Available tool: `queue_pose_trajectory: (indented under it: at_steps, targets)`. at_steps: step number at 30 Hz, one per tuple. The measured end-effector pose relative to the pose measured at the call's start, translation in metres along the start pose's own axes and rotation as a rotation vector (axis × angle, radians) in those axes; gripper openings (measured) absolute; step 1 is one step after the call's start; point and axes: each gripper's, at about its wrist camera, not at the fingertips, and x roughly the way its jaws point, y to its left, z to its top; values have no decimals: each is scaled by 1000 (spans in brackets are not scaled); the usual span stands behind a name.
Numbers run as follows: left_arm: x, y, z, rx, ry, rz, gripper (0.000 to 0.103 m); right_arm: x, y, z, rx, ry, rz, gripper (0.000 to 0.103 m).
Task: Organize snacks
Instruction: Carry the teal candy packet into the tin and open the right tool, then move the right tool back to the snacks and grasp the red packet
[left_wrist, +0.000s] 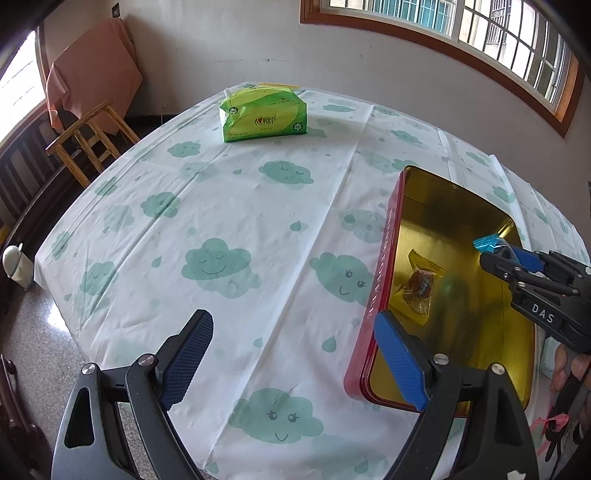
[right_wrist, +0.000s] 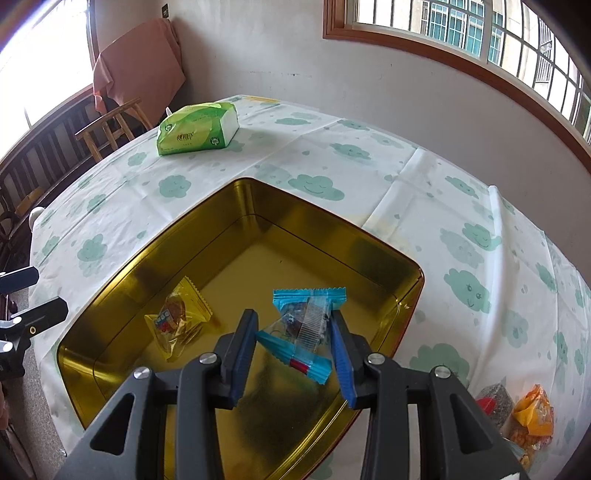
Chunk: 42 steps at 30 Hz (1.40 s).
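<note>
A red tin with a gold inside (left_wrist: 380, 258) (right_wrist: 376, 243) sits on the cloud-print tablecloth. A yellow-wrapped snack (left_wrist: 421, 286) (right_wrist: 177, 317) lies in it. My right gripper (right_wrist: 293, 328) (left_wrist: 495, 254) is shut on a blue-wrapped snack (right_wrist: 306, 317) (left_wrist: 487, 243) and holds it over the tin. My left gripper (left_wrist: 291, 350) is open and empty, above the cloth at the tin's left side; its right finger (left_wrist: 399, 354) overlaps the tin's near corner. Its fingers (right_wrist: 22, 278) show at the left edge of the right wrist view.
A green tissue pack (left_wrist: 264, 114) (right_wrist: 197, 127) lies at the table's far side. More wrapped snacks, red (right_wrist: 493, 400) and orange (right_wrist: 533, 410), lie on the cloth right of the tin. A wooden stool (left_wrist: 88, 140) and a draped chair stand left of the table.
</note>
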Motion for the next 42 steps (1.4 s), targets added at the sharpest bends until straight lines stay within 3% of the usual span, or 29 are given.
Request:
queue_pose_trajectory:
  at_steps: [8,12,19,24,31,35,42]
  targets:
    - [2,-6,-1,13,11,-13,86,4,2,1,-1,4,3,44]
    - [1,-11,-3,20,12,-17,86,-3,2,2,-3,-7,-4,52]
    - [-14,-28,-9,47,-9,-47,86,-51,-7,-16,23,-76,30,52]
    - [-28,-48,-13,87,-31,-82,86,-101,-33,-58,60,-108,-11,55]
    - [-42,-82,-23,159,-47,-137,86,-147,-85,-132,186,-60,-155,61]
    - [-45,-103,-30,201,-43,-165,86,-154,-104,-172,268,-9,-213,62]
    - [-48,-132,-44,268,-27,-201,86,-135,-114,-203,369,63,-187,66]
